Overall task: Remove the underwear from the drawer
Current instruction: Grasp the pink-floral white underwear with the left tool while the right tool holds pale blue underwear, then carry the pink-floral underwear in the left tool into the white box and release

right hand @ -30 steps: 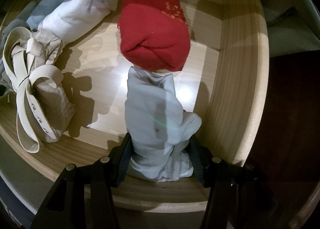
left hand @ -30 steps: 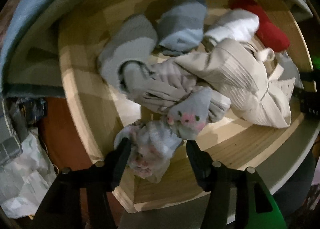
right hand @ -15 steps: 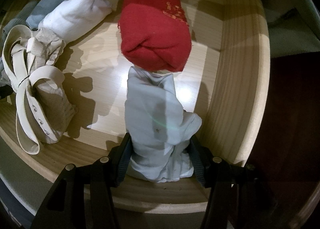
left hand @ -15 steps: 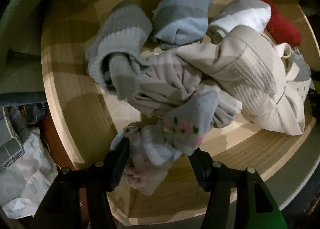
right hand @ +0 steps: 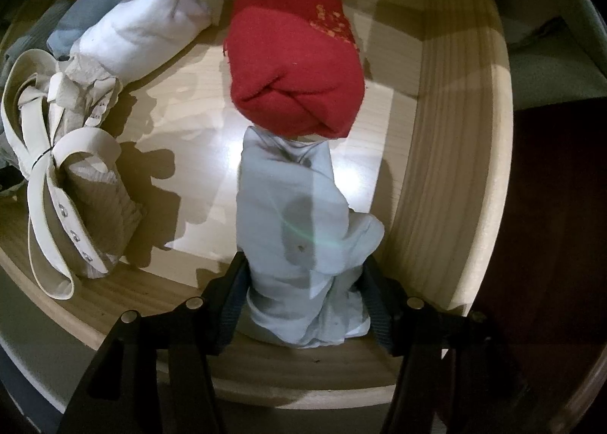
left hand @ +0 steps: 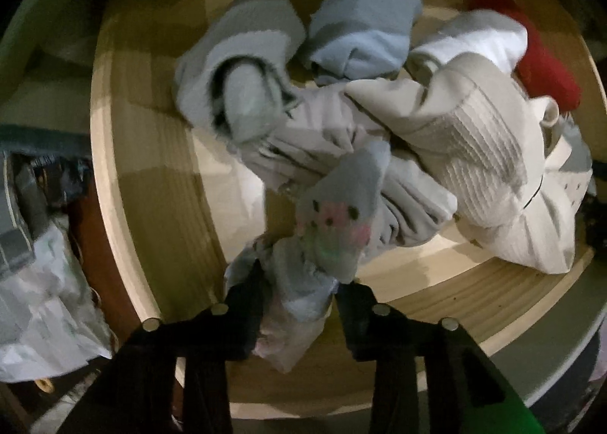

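While both grippers point down into the open wooden drawer (right hand: 455, 153), each one has a piece of clothing between its fingers. The left gripper (left hand: 299, 305) is closing on a pale floral garment (left hand: 303, 282), a soft bundle with pink and dark marks that lies at the near left corner of the drawer; its two black fingers (left hand: 246, 305) already touch the cloth on both sides and squeeze it. This view is a little blurred.

The right gripper (right hand: 303, 293) stands over the near right corner, close to the side wall. Between its fingers (right hand: 231, 297) is a light blue underwear bundle (right hand: 299, 229), which rests on the drawer floor and leans against the front board. These jaws are opening slightly, yet the pads are seen still against the fabric on both sides, so the bundle looks grasped.

Just behind the light blue bundle lies a red rolled garment (right hand: 292, 69), touching its far end. To the left of it there is a white rolled piece (right hand: 140, 39), and near the left edge a beige bra (right hand: 72, 176) with wide straps and small metal hooks. In the left view, two grey-blue striped socks (left hand: 265, 39) lie at the back of the drawer, beside a grey striped cloth (left hand: 330, 145) in the middle of the pile.
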Tool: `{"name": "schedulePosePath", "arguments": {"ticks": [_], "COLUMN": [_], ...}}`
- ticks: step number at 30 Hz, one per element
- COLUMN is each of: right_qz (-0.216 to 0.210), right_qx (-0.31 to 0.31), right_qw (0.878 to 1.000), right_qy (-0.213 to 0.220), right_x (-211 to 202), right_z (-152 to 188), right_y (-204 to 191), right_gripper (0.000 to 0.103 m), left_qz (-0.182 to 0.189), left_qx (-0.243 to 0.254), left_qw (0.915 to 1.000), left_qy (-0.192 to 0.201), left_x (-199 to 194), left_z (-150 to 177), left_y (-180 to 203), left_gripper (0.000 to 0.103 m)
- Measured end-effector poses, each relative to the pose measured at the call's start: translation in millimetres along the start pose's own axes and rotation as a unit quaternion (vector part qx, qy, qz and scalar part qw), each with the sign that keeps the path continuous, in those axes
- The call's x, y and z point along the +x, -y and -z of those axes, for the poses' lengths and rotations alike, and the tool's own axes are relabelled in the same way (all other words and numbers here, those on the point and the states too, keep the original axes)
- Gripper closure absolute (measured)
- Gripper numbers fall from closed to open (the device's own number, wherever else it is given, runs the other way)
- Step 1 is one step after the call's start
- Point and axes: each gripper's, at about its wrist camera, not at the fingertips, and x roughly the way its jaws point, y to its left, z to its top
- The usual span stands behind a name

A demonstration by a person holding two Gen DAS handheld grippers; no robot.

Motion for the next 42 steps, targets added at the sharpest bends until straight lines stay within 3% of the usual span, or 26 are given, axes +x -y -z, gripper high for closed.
{"name": "schedulePosePath", "arguments": {"ticks": [15,29,42], "right_qz": [0.004,0.007,0.008], "right_qx": [0.003,0.004,0.017], "right_qw": [1.000,1.000,1.000], "right_qy": [0.004,0.006,0.015], "right_x": [1.1,4.2,5.7], "right_z": [-0.2,0.0,3.6], "right_y": [3.2,1.3,5.0], "right_gripper": [0.046,0.046,0.047], "left_qz": [0.073,0.079,0.076], "left_qx": [-0.061,-0.061,-0.060], "left_qw": [0.9953,0.9940,0.9890], "left_qy": [0.017,0.045,0.112], "left_x": [-29.3,-73.9,-126.8], "left_z": [26.6,31.2,34.5], "left_y": [-20.8,-38.0,-52.6], "left_gripper": [0.076,0.078,0.078]}}
